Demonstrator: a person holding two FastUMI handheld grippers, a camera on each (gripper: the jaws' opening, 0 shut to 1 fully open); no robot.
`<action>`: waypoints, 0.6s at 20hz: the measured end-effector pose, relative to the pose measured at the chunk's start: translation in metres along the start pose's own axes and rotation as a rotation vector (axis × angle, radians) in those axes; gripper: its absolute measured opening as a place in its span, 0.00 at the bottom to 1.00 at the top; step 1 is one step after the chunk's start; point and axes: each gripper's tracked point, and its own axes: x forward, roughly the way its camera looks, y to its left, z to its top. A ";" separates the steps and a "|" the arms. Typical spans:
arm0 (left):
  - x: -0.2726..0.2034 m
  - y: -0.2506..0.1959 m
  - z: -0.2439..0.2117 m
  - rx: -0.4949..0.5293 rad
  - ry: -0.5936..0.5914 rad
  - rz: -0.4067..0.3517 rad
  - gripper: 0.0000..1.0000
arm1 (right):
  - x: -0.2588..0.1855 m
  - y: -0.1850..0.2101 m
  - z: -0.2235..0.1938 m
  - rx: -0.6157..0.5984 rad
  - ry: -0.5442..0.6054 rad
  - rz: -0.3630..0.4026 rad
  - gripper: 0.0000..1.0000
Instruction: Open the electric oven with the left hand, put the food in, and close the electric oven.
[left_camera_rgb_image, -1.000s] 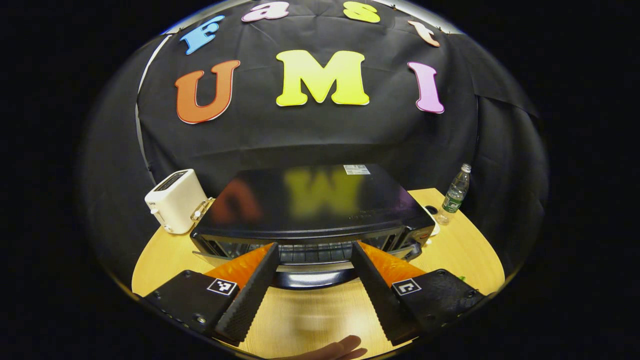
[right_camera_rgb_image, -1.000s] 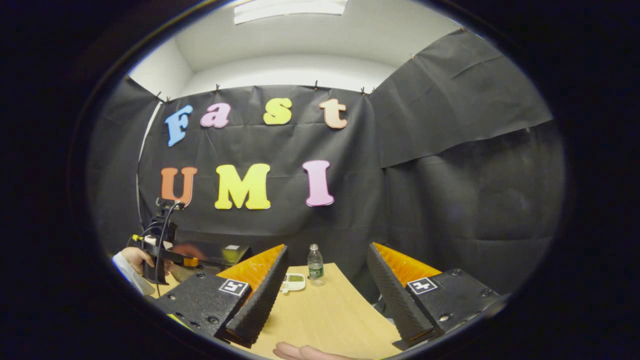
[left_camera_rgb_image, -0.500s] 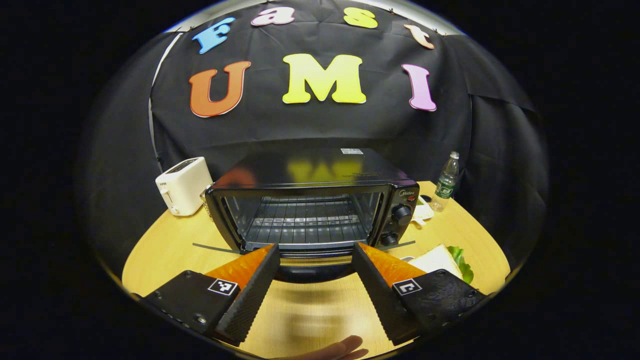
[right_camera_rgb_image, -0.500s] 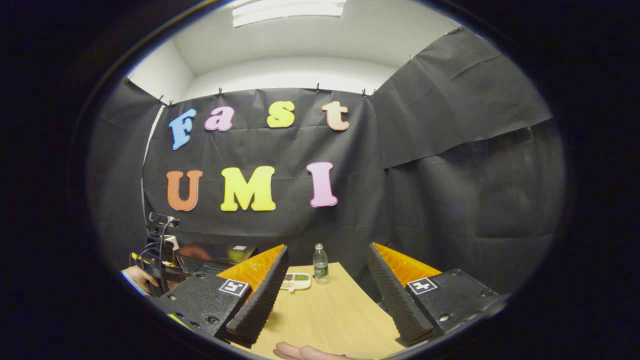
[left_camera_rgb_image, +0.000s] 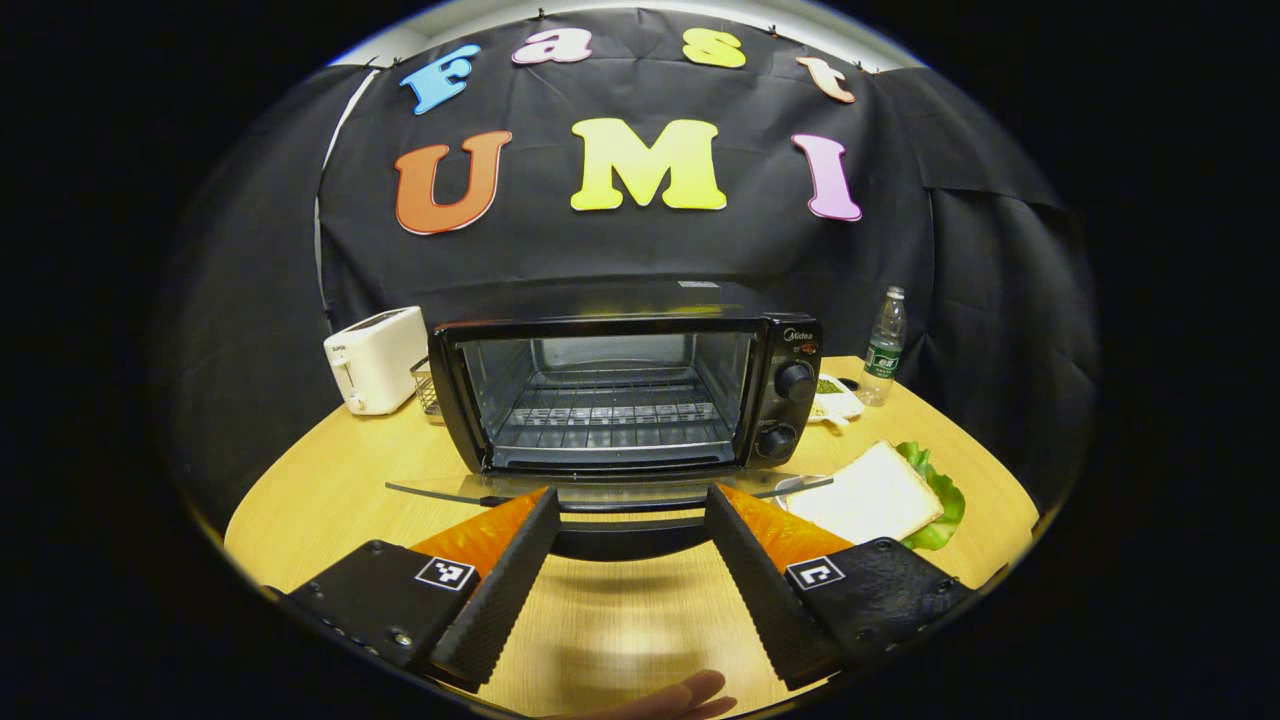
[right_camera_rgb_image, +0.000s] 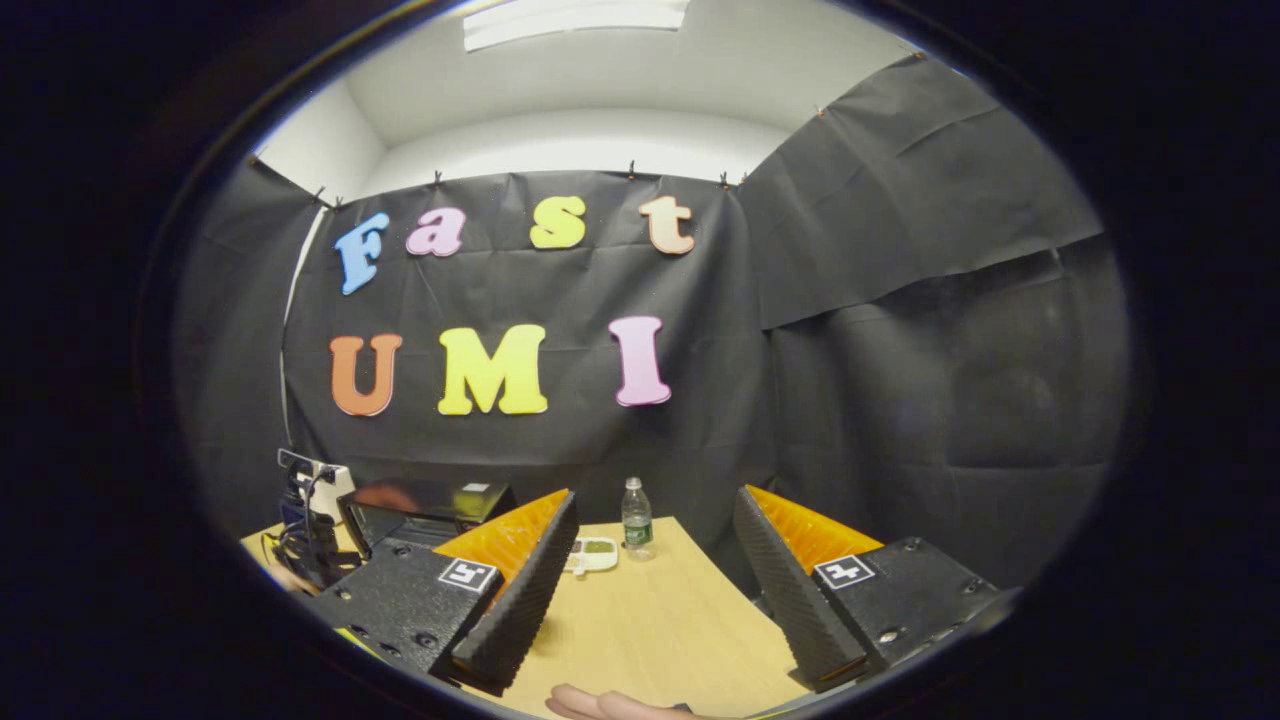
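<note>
Left gripper view: the electric oven (left_camera_rgb_image: 625, 390) stands mid-tabletop (left_camera_rgb_image: 330, 490), facing the camera. Its glass door (left_camera_rgb_image: 600, 490) is folded down to about level, with the dark door handle (left_camera_rgb_image: 625, 535) at the front edge, between the left gripper (left_camera_rgb_image: 625, 590) fingers and just past their tips. Left jaws are spread wide and hold nothing. Whether the fingertips touch the door cannot be told. The oven cavity is lit, and the wire rack (left_camera_rgb_image: 610, 415) inside is bare. Two control knobs (left_camera_rgb_image: 795, 382) sit on the oven's right panel.

Food: a sandwich (left_camera_rgb_image: 875, 492), white bread over a green lettuce leaf, lies on the tabletop to the right of the open door, near the oven's front right corner.

Other items: a white toaster (left_camera_rgb_image: 375, 358) stands left of the oven, a small wire basket (left_camera_rgb_image: 427, 385) between the two. Behind the oven's right side are a small white dish (left_camera_rgb_image: 835, 400) with green contents and a water bottle (left_camera_rgb_image: 884, 345).

Right gripper view: the right gripper (right_camera_rgb_image: 650, 585) is held above the tabletop, well apart from the oven, which shows at far left. Right jaws are spread wide, nothing between them. The water bottle and dish sit beyond the fingertips. Part of a hand (right_camera_rgb_image: 610, 705) shows at the bottom edge.
</note>
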 end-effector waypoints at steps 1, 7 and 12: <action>-0.001 0.000 -0.005 0.001 0.001 0.001 0.98 | 0.000 0.000 -0.002 0.000 0.004 0.004 1.00; -0.007 -0.002 -0.044 -0.016 0.070 -0.002 0.98 | -0.001 0.000 -0.013 0.018 0.031 0.016 1.00; -0.004 -0.004 -0.076 0.004 0.125 0.013 0.89 | -0.003 0.000 -0.019 0.007 0.041 0.025 1.00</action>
